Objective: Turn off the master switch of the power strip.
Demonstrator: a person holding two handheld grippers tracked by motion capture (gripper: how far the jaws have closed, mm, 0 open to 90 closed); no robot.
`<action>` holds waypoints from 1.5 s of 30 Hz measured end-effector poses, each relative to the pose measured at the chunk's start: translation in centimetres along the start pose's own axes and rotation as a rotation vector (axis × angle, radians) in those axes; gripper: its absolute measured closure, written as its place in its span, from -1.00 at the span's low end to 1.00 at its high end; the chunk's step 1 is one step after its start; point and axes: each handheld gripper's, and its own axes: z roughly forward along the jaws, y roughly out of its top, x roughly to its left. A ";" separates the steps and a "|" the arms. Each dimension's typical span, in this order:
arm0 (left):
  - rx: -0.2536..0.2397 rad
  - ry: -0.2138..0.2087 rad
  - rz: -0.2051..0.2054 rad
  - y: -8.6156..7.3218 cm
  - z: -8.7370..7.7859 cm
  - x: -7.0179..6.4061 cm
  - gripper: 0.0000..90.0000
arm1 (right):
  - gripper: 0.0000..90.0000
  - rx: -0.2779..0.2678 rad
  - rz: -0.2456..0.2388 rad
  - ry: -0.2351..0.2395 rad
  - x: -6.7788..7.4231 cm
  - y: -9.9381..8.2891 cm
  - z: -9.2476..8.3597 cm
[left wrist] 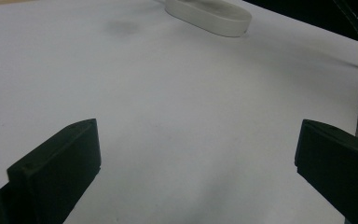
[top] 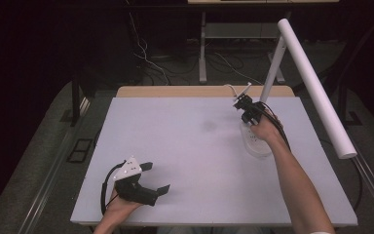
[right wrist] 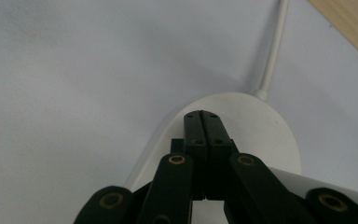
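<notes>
A white desk lamp stands at the right of the table, with an oval base [top: 256, 145], a slanted post [top: 272, 73] and a long tube head [top: 316, 87]. My right gripper [top: 238, 102] is shut with nothing between its jaws. In the right gripper view its closed tips [right wrist: 201, 115] point down over the lamp base [right wrist: 270, 135]; I cannot tell whether they touch it. My left gripper [top: 157, 177] rests near the front left edge, open and empty. In the left gripper view the jaws [left wrist: 199, 128] stand wide apart, with the lamp base [left wrist: 209, 18] far ahead.
The table top [top: 185, 146] is a white sheet with a wooden strip [top: 185, 91] along its far edge. The lamp's white cable [right wrist: 274, 51] runs from the base toward that edge. Cables and table legs lie on the dark floor behind.
</notes>
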 end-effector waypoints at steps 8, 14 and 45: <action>0.001 -0.002 0.004 0.0 0.0 0.0 -1.00 | 0.99 0.006 0.016 0.010 -0.1 -0.2 0.0; 0.001 -0.002 0.007 0.0 0.0 -0.1 -1.00 | 0.99 -0.017 0.026 0.020 0.0 -0.5 0.1; 0.006 -0.003 0.013 -0.1 0.1 -0.3 -1.00 | 0.99 -0.059 0.061 0.034 -0.2 -1.1 0.1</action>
